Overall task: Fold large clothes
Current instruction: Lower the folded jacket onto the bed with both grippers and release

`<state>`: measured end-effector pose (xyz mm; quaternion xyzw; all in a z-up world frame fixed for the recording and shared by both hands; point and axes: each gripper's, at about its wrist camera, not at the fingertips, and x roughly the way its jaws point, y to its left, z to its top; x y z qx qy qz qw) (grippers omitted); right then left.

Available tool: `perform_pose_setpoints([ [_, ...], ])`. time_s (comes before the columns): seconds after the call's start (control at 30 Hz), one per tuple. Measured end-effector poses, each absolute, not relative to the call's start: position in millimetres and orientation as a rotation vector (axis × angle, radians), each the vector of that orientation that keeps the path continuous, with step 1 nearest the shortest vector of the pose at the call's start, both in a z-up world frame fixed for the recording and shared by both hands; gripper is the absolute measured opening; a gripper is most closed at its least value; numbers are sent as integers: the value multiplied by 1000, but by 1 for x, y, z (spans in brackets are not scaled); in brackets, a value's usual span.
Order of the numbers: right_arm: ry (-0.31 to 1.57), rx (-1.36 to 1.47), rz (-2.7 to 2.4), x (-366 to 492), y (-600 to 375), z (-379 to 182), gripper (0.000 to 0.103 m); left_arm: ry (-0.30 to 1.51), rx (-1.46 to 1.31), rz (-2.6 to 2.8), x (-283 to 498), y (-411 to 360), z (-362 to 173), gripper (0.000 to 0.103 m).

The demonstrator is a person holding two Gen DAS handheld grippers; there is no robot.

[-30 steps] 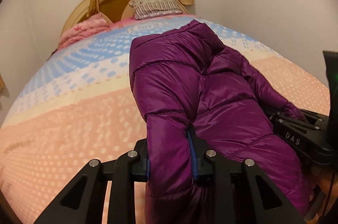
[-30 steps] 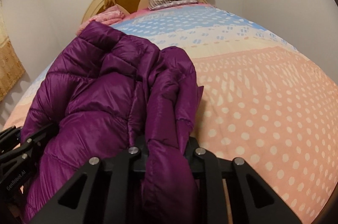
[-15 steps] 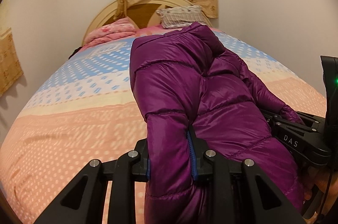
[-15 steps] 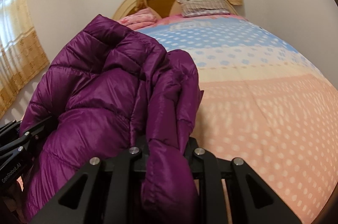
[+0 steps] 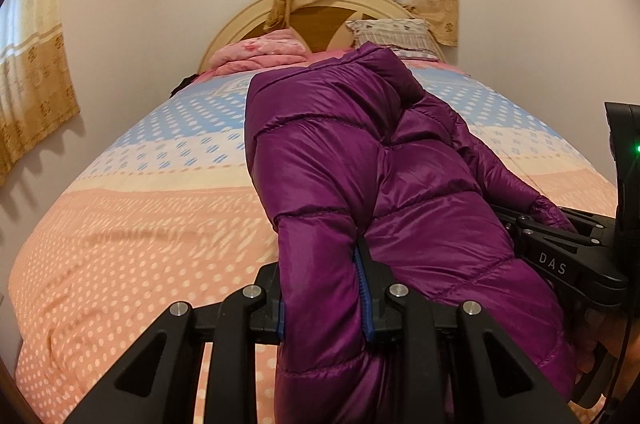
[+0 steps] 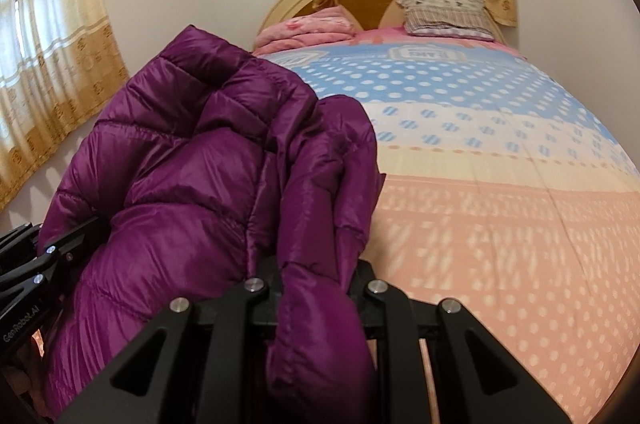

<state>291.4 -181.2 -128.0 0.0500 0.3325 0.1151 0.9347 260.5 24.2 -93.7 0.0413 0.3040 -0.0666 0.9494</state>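
Observation:
A shiny purple quilted puffer jacket (image 5: 340,159) hangs between my two grippers above the bed. My left gripper (image 5: 322,294) is shut on a thick fold at the jacket's near left edge, the padding bulging between its blue-edged pads. In the right wrist view my right gripper (image 6: 316,284) is shut on the jacket (image 6: 192,163) at its right edge, the fabric covering its fingertips. Each gripper shows in the other's view: the right gripper (image 5: 560,256) at the far right, the left gripper (image 6: 28,264) at the far left. The jacket's far end rises toward the headboard.
The bed (image 5: 132,216) carries a dotted cover in pink, cream and blue bands. At its head lie a pink folded blanket (image 5: 260,53) and a striped pillow (image 5: 396,35) before a round headboard. Beige curtains (image 6: 52,63) hang on the left wall and over the headboard.
Both grippers have swung with the jacket and risen slightly; the views now take in more of the headboard, curtains and left wall. The grips on the jacket look the same.

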Motion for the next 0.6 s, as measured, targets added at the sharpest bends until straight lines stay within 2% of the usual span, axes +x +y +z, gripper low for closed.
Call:
perform_pose_setpoints([
  [0.6, 751, 53, 289, 292, -145, -149, 20, 686, 44, -102, 258, 53, -125, 27],
])
